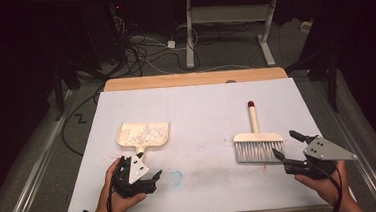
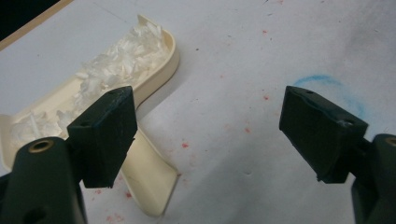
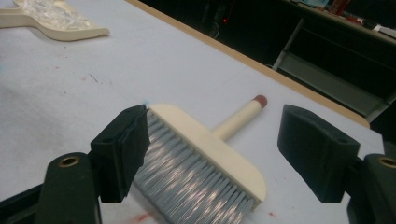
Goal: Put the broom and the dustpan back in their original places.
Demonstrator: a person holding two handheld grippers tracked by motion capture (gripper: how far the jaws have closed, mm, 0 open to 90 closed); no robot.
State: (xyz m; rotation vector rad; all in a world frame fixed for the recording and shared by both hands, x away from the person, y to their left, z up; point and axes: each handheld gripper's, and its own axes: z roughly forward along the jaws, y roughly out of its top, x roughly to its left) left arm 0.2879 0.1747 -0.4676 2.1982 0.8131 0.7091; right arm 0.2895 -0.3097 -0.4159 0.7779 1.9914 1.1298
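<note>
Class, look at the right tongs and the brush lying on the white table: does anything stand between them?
Nothing visible does. The right tongs stand open just short of the brush, whose grey bristles face them. Only bare white table lies between. The dustpan, holding white scraps, lies well off by the left tongs.

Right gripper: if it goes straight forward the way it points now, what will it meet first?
Most likely the brush: its grey bristles lie directly between the open jaws of the right gripper, just ahead. The exact gap is unclear.
</note>
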